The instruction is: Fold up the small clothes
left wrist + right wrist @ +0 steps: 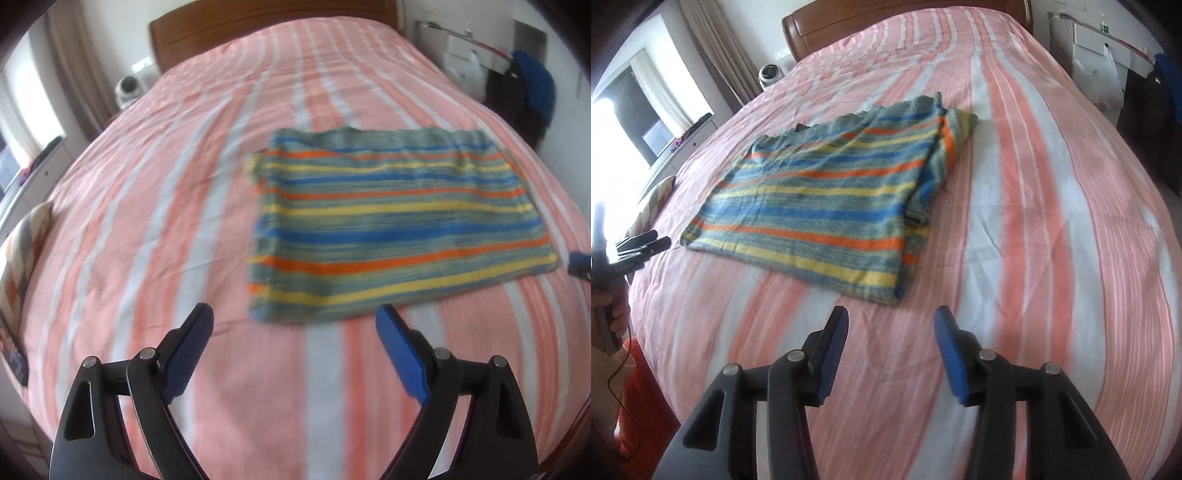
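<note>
Left gripper [294, 314] spread wide, right gripper [891, 316] half apart, both empty above pink-striped bedspread [155, 229]. Beyond them, folded rectangular striped knit garment [816, 206], fuzzy, lying flat mid-bed.

Daylight came from the window [613, 122], blown out to white glare. The bed [166, 206] was evenly lit with faint shadows. Both views were softly motion-blurred, with fisheye bending and dark corners.
</note>
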